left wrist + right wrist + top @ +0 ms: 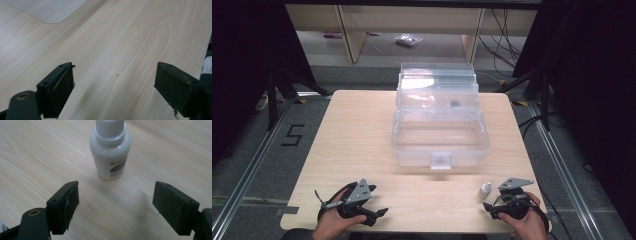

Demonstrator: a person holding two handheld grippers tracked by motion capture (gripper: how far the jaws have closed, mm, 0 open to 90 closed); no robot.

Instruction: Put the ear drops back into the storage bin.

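Note:
A small white dropper bottle (484, 189) stands upright on the wooden table near its front right; in the right gripper view the bottle (110, 152) is just beyond the jaws, a dark label on its front. My right gripper (115, 202) is open with nothing between its jaws; from above, the right gripper (488, 206) rests by the front edge, just behind the bottle. My left gripper (113, 85) is open over bare wood; the high view has the left gripper (379, 214) at the front left. A clear plastic box (439, 132) with its lid raised stands mid-table.
The clear box has a latch (440, 160) facing me and a small dark thing (454, 104) in its upper tray. A corner of the box (50, 10) appears at the top left of the left gripper view. Beyond the table (352, 130) are shelf legs and cables.

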